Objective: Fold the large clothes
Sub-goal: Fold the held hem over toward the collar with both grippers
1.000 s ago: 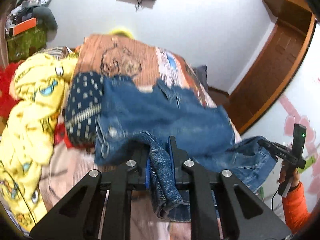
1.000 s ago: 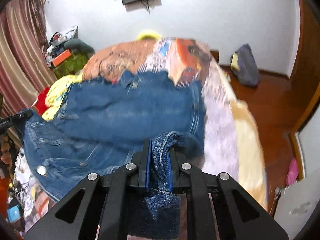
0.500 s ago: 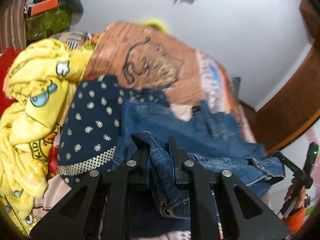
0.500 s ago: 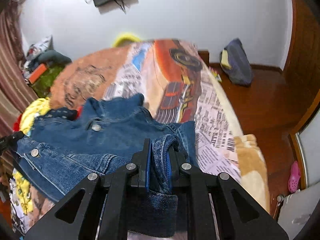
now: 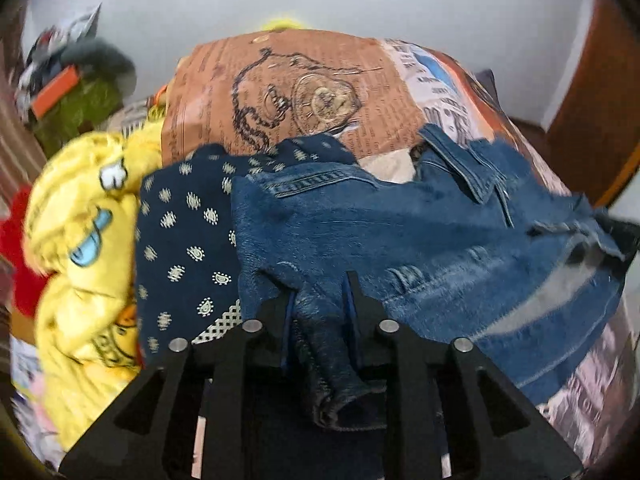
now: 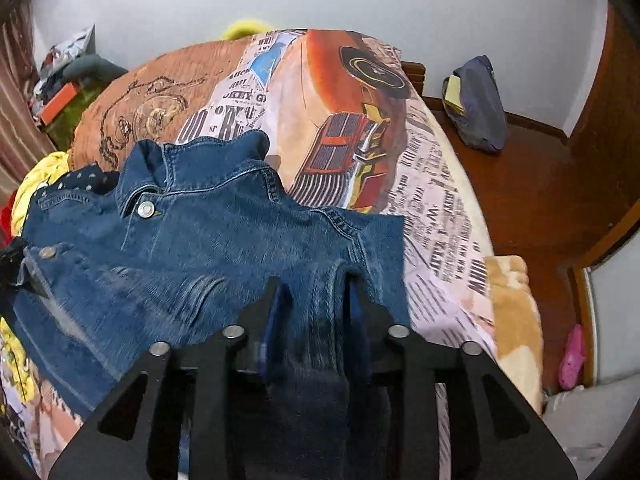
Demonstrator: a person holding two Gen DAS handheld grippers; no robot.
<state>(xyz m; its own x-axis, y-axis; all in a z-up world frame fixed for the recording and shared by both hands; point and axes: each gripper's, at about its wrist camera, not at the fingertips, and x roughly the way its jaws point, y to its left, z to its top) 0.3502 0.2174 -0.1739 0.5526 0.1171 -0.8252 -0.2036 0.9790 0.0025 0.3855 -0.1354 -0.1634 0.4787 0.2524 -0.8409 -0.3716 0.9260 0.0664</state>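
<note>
A blue denim jacket [image 5: 420, 232] lies spread across the bed, collar toward the far end. My left gripper [image 5: 320, 292] is shut on a bunched fold of its left edge. In the right wrist view the same denim jacket [image 6: 208, 232] shows its collar and a metal button, and my right gripper [image 6: 316, 292] is shut on a fold at its right edge. Both grippers hold the denim low, close to the bed.
A navy dotted garment [image 5: 184, 240] and a yellow cartoon blanket [image 5: 84, 240] lie left of the jacket. The bed cover [image 6: 360, 112] has a car and newspaper print. Right of the bed are a wooden floor [image 6: 532, 184], a dark bag [image 6: 476, 108] and a pink slipper [image 6: 572, 356].
Both grippers have carried the held denim forward and down, so the jacket has gone from hanging stretched between them to lying spread on the bed. The views tilted downward.
</note>
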